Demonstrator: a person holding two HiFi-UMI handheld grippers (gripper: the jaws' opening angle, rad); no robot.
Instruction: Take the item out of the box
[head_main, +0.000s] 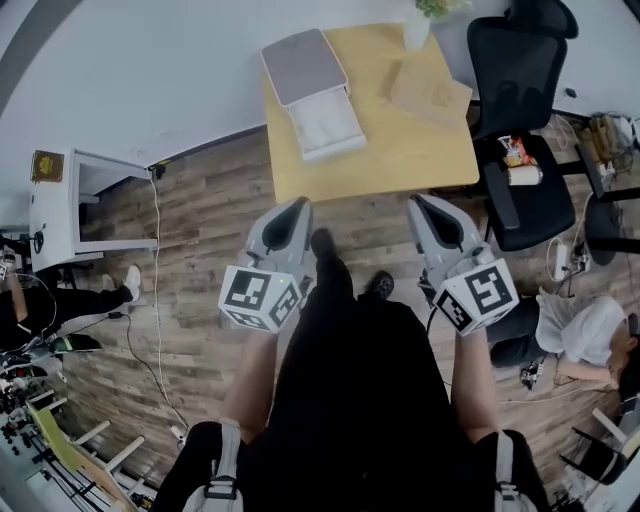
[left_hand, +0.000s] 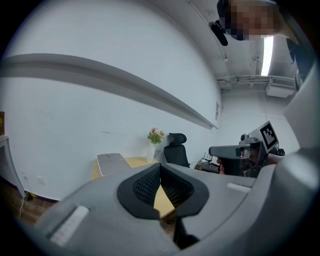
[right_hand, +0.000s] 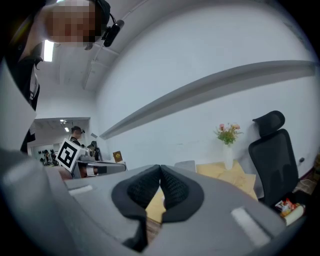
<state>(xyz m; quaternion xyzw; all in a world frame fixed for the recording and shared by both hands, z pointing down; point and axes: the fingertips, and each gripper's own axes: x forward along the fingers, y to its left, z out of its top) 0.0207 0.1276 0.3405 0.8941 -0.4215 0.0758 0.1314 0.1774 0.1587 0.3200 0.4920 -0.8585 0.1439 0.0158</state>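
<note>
On the wooden table (head_main: 400, 150) ahead lies a box (head_main: 308, 92) with a grey lid and a white tray part toward me; what is inside it cannot be seen. In the left gripper view the box (left_hand: 111, 163) shows beyond the jaws, and in the right gripper view the box (right_hand: 185, 165) peeks over them. My left gripper (head_main: 298, 204) and right gripper (head_main: 416, 201) hang side by side over the wood floor, short of the table's near edge. Both are shut with nothing between the pads (left_hand: 150, 182) (right_hand: 172, 185).
A brown flat packet (head_main: 430, 92) and a white vase (head_main: 417, 30) with flowers sit on the table's right part. A black office chair (head_main: 515, 120) holding snacks stands to the right. A white cabinet (head_main: 75, 205) is at left, a person (head_main: 580, 330) sits on the floor at right.
</note>
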